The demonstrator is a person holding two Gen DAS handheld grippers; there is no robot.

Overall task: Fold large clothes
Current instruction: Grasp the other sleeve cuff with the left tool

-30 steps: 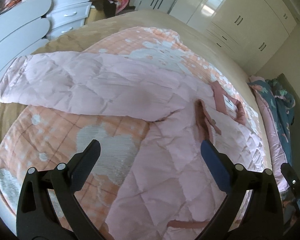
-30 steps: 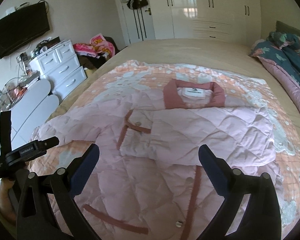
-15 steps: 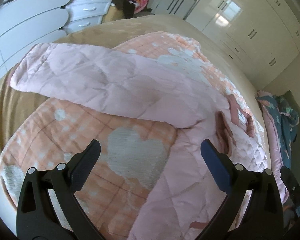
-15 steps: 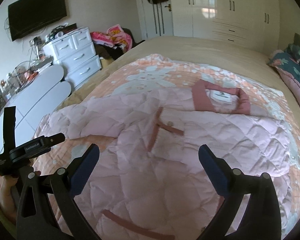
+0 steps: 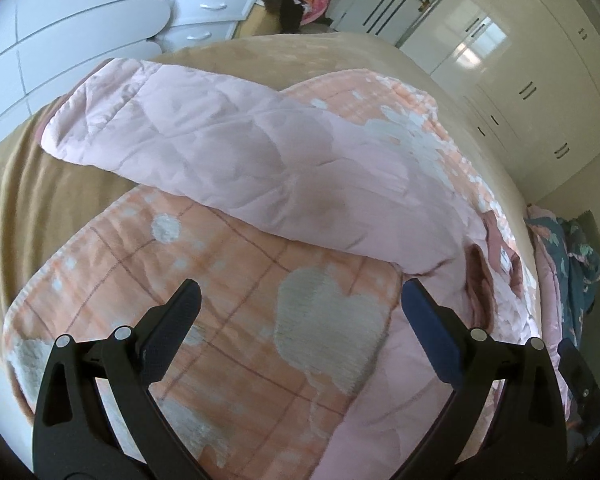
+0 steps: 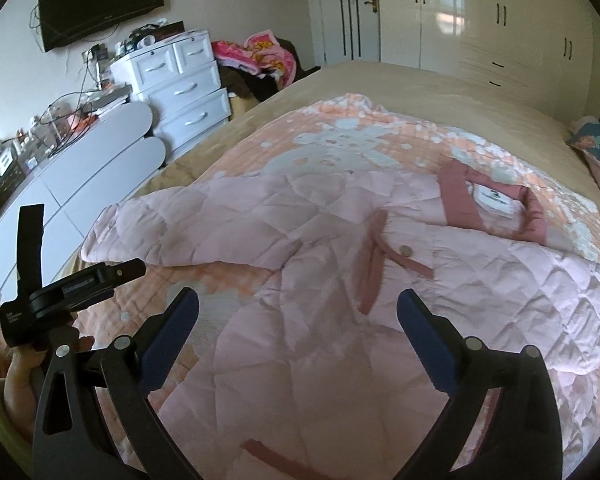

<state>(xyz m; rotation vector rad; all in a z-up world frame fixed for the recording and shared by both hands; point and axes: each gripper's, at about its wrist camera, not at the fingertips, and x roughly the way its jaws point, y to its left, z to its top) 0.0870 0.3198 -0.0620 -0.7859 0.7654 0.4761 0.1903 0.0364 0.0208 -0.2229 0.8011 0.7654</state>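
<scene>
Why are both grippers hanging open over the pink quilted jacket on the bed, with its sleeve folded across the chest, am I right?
Nearly. Both grippers, left and right, are open above the pink quilted jacket on the bed, but the right wrist view shows the sleeve stretched out sideways, not folded across the chest.

jacket hem cut off at bottom edge, collar label print too small to read

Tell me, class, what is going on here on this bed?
A person holds two grippers above a pink quilted jacket spread flat on an orange patterned blanket. The left gripper and the right gripper are both open and grip nothing. One sleeve lies stretched out sideways, unfolded. The dark pink collar faces up.
</scene>
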